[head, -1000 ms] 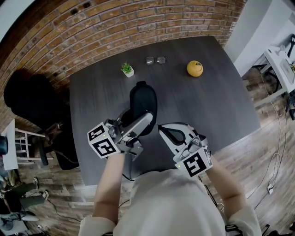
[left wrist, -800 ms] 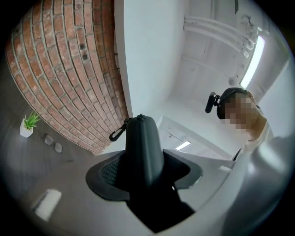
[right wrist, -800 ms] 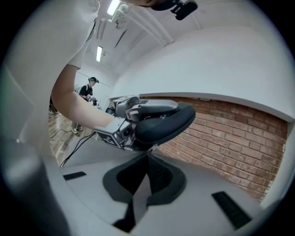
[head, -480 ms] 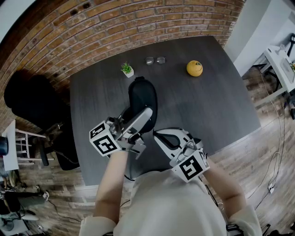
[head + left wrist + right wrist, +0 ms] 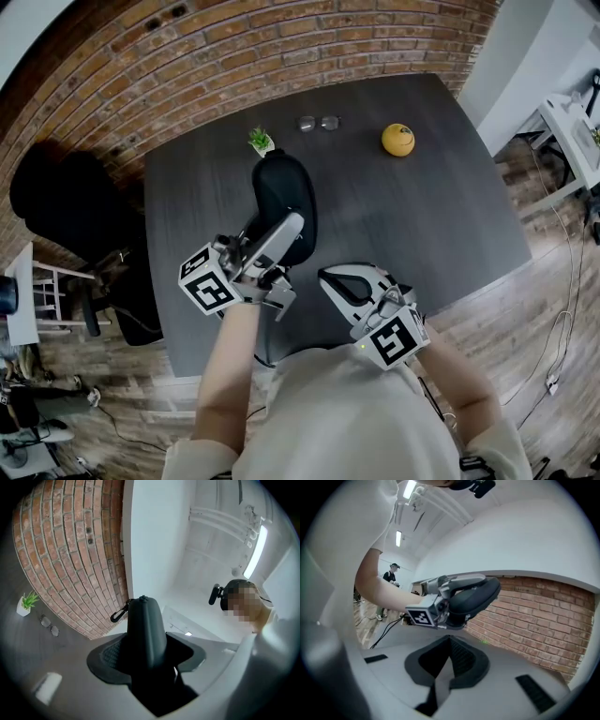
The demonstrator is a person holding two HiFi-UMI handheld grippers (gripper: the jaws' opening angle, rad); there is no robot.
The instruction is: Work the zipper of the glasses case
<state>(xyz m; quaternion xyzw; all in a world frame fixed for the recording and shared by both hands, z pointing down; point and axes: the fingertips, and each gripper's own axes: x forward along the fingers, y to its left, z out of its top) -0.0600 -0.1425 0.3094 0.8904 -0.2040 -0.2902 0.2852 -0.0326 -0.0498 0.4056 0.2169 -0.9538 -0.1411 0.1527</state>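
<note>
Head view looks steeply down over the table [image 5: 422,216]; both gripper views peer out close behind their jaws; all three share the glasses case [image 5: 281,202] and brick wall [image 5: 281,47]

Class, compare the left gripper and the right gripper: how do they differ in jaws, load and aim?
The left gripper has its jaws apart, clamped on the black glasses case; the right gripper has its jaws shut together, empty. The left gripper tilts upward toward the wall and ceiling; the right gripper faces the held case. Both are hand-held and each bears a marker cube.
</note>
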